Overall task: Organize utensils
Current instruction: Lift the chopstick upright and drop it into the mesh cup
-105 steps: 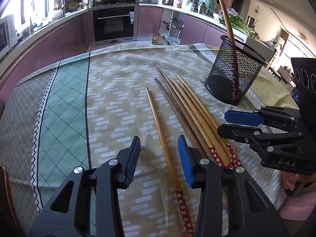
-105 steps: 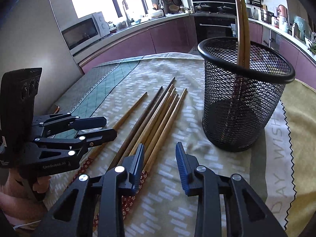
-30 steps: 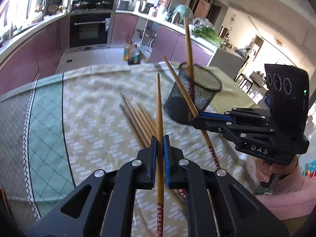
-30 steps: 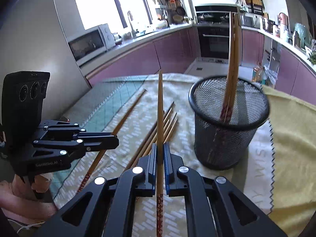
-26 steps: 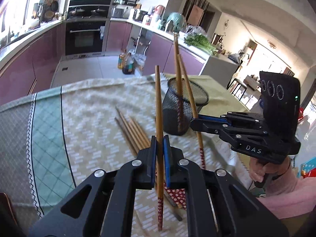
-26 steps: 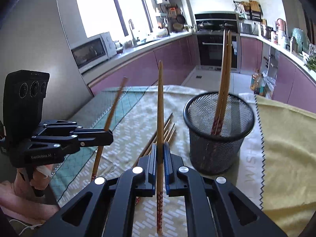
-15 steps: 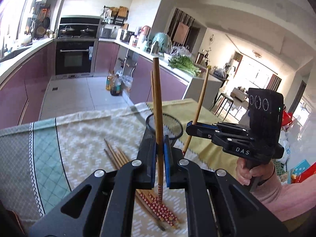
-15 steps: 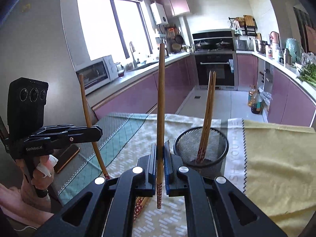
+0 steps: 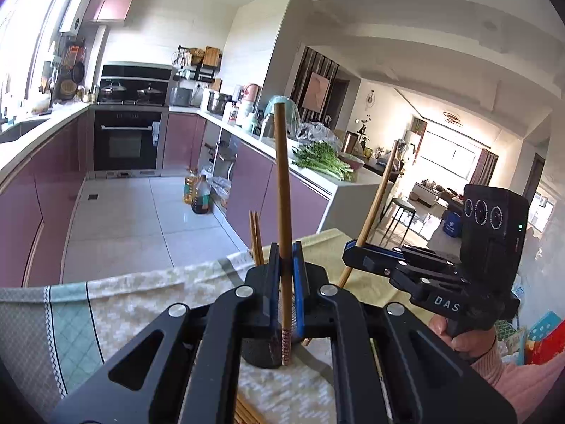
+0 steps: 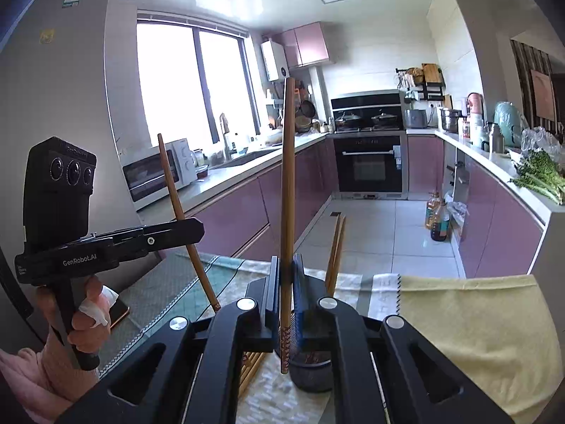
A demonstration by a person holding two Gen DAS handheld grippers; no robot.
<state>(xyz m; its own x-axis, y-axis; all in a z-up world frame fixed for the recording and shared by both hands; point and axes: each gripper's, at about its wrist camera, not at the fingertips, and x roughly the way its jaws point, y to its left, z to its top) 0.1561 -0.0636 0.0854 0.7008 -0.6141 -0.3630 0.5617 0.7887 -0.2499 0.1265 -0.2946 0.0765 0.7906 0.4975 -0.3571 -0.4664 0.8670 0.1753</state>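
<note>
While both grippers hang above the table, each one is clenched on a single wooden chopstick held close to upright.

Left gripper (image 9: 285,282): blue-padded jaws pressed against the left chopstick (image 9: 282,190), which stands nearly vertical, plain end up, red-patterned end down. The patterned tip shows below the jaws, in front of the black mesh holder (image 9: 259,355). Whether the tip is over the holder's mouth or short of it cannot be told from this view.

Right gripper (image 10: 286,282): jaws likewise clamped on the right chopstick (image 10: 287,190), near vertical, patterned end lowest. Its tip hangs just beside the holder's rim as seen from the right wrist; the holder is mostly hidden behind the gripper body.

Cross-views: from the left wrist, the right gripper sits to the right, its chopstick leaning. From the right wrist, the left gripper sits to the left, gripped by a hand (image 10: 86,321) with a bit of white tissue; its chopstick tilts with the lower tip toward the centre.

Holder contents: two chopsticks in the holder (image 10: 335,251) lean together, tops rising above the rim.

Loose chopsticks (image 10: 252,367) lie on the patterned tablecloth (image 9: 141,304), just left of the holder, partly covered by the gripper bodies. Count not readable.

Background: kitchen with purple cabinets (image 10: 420,162).
</note>
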